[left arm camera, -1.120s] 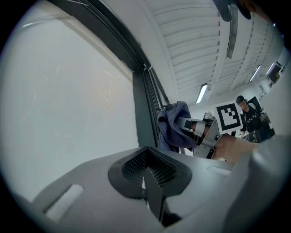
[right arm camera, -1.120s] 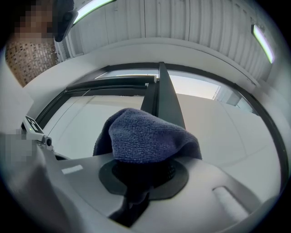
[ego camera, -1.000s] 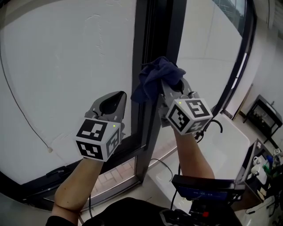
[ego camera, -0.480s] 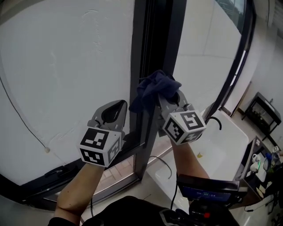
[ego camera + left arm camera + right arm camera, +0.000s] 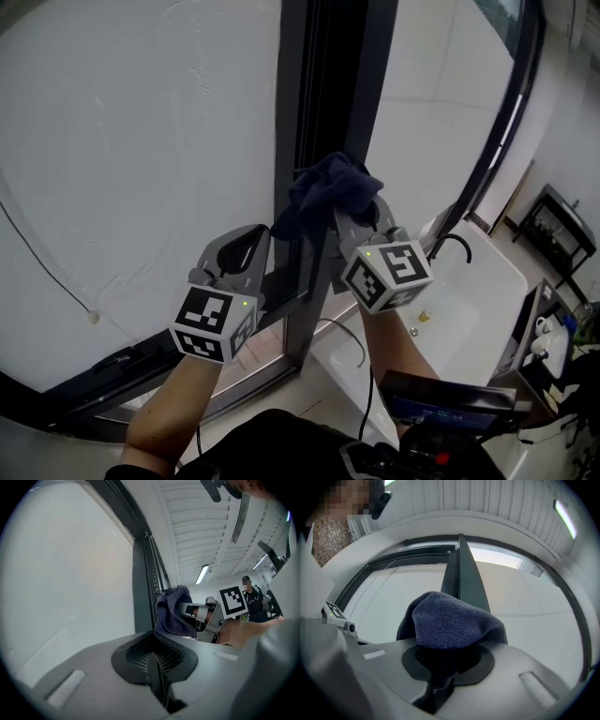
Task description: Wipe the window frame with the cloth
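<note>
Cloth (image 5: 328,192), dark blue and bunched, sits clamped in the jaws of the right gripper (image 5: 349,214) and appears pressed against the dark upright of the window frame (image 5: 319,112), about midway up its visible length. The right gripper view shows the wad (image 5: 450,620) filling the jaws, with the upright (image 5: 461,578) running straight ahead. The left gripper (image 5: 242,246) hangs just beside the upright, in front of the pale pane (image 5: 150,169); its jaws are closed together on nothing.

To wipe well, I judge the right gripper should keep the wad flat on the upright and travel along its line with steady pressure, so the loose folds reach into the channel and do not skid onto the pane.

Compared with a second ago, the cloth and both grippers sit lower along the upright, a downward stroke; the grip on the cloth looks unchanged.
</note>
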{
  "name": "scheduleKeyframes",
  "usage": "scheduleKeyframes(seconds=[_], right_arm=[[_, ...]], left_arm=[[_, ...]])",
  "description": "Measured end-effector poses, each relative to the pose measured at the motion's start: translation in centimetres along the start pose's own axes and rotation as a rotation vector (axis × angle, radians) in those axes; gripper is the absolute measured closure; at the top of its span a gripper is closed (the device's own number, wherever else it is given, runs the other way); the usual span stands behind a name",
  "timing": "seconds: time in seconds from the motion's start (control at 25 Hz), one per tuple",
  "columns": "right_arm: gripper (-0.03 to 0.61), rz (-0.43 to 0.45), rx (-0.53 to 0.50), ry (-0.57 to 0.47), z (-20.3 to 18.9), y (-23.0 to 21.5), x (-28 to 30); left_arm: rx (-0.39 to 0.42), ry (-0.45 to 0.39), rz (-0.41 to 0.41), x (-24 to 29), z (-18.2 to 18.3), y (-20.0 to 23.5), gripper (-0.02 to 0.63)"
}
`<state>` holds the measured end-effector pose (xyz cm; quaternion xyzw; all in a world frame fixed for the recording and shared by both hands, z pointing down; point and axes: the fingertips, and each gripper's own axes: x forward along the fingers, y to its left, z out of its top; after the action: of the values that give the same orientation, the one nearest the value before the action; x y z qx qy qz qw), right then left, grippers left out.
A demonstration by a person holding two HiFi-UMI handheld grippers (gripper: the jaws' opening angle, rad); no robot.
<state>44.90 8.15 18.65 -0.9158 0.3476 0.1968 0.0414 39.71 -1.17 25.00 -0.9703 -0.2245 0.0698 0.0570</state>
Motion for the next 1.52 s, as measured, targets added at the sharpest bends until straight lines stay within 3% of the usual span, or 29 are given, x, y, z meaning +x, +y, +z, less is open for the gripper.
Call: scheduleKeyframes(seconds=[0.44, 1.16, 1.52], right_arm=[[0.528, -0.019, -0.010, 0.057, -3.7, -0.5, -1.6], [0.528, -0.117, -0.040, 0.194, -12.6, 0.7, -4.9], [0.528, -0.071, -0.018, 0.239, -16.5, 0.7, -6.4]], left_arm=[[-0.010, 0.034, 0.020, -0.6, -3.1, -0.1, 0.620], [-0.085, 0.066, -0.088, -5.3, -9.8, -0.9, 0.620], [-0.097, 0.104, -0.035, -6.2, -11.7, -1.7, 0.620]])
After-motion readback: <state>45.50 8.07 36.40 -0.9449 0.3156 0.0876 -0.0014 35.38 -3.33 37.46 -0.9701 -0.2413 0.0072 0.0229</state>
